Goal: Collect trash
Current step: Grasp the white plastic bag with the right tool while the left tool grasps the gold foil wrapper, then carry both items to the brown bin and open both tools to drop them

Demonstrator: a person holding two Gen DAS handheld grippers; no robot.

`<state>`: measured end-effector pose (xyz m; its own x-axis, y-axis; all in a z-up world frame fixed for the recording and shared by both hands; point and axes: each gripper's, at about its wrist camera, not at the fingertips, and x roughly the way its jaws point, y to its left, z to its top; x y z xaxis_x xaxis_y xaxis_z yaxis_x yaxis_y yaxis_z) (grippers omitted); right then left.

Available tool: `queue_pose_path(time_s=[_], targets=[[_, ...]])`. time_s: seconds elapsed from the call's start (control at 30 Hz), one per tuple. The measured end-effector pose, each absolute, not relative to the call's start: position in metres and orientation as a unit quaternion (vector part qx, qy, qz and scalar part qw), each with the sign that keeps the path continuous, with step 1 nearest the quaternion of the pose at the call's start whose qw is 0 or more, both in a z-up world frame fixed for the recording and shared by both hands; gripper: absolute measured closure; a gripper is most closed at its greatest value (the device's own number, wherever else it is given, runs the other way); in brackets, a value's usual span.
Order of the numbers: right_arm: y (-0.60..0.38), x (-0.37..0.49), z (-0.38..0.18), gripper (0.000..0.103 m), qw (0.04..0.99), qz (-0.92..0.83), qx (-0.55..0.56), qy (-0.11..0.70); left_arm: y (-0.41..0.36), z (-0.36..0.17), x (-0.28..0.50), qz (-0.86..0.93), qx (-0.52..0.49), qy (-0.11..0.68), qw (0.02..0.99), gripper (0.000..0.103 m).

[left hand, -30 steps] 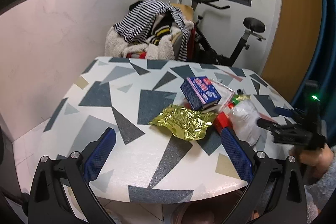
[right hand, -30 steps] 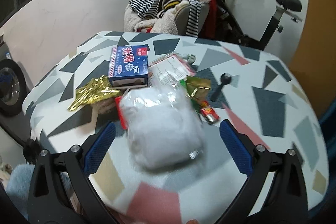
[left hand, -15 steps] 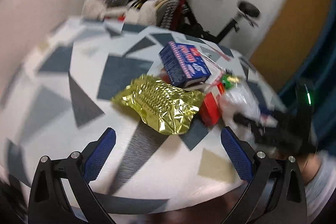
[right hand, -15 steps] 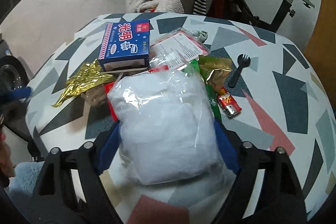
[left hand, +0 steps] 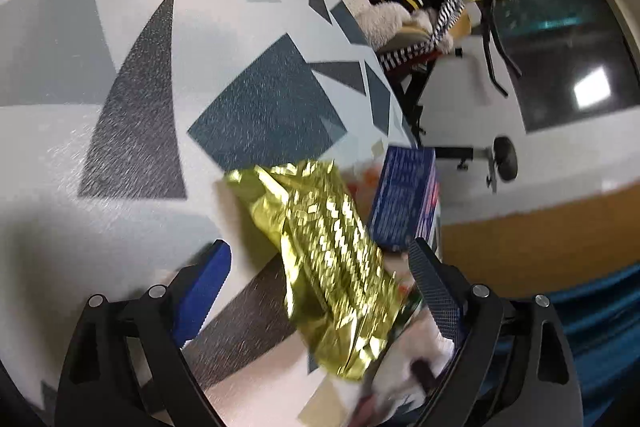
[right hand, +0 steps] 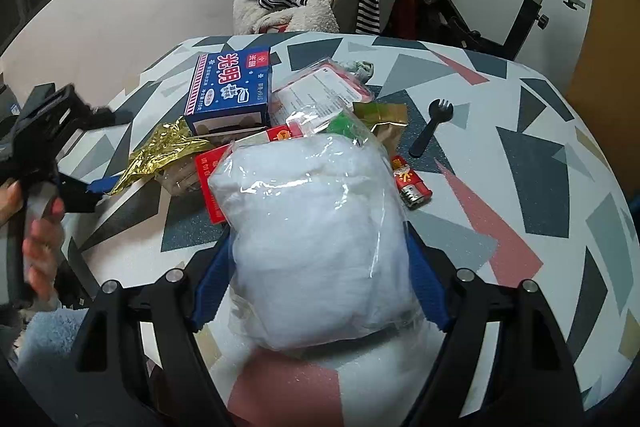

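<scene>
Now that the right hand-held gripper has clamped its pads onto the white plastic bag, the left hand-held gripper has swung in, jaws closing around but not yet pinching the gold foil wrapper on the surface, so 2 pieces are nearly collected.

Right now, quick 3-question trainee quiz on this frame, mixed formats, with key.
1. True or false: the right gripper has the white plastic bag between its fingers.
2. The left gripper, its jaws closing, frames which item? A) blue box B) gold foil wrapper C) black spork
3. Fill in: the lighter beside the bag is ___ coloured.

Key: 1 true; 2 B; 3 red
</scene>
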<state>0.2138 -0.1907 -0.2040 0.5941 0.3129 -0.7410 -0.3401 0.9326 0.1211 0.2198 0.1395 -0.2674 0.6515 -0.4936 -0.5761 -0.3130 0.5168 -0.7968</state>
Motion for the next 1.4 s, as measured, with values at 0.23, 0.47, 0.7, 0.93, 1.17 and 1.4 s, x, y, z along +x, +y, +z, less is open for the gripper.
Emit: queue_pose_path(time_s=[0.23,0.47,0.7,0.93,1.17,1.4], targets=[[-0.191,0.212,-0.202,0.025,0.892,0.183,-0.021,0.413,0.133,-0.272,0.242,-0.057,-0.475,0.435,0.763,0.054],[-0.197,0.205,-0.191,0.025,0.896,0.179,-0.019,0.405,0.134,-0.234,0.228,-0.078,-0.42,0.406,0.808,0.061],[-0.204,0.196,-0.179,0.025,0.901,0.172,-0.006,0.397,0.123,-0.163,0.2,-0.085,-0.276,0.364,0.885,0.061],[-0.203,0.173,-0.171,0.025,0.903,0.176,-0.006,0.392,0.105,-0.14,0.158,-0.096,-0.198,0.35,0.91,0.061],[-0.207,0.144,-0.165,0.025,0.905,0.182,-0.001,0.386,0.088,-0.138,0.11,-0.113,-0.173,0.34,0.918,0.061],[-0.217,0.108,-0.166,0.025,0.905,0.185,0.01,0.383,0.047,-0.146,0.052,-0.161,-0.11,0.335,0.922,0.061]])
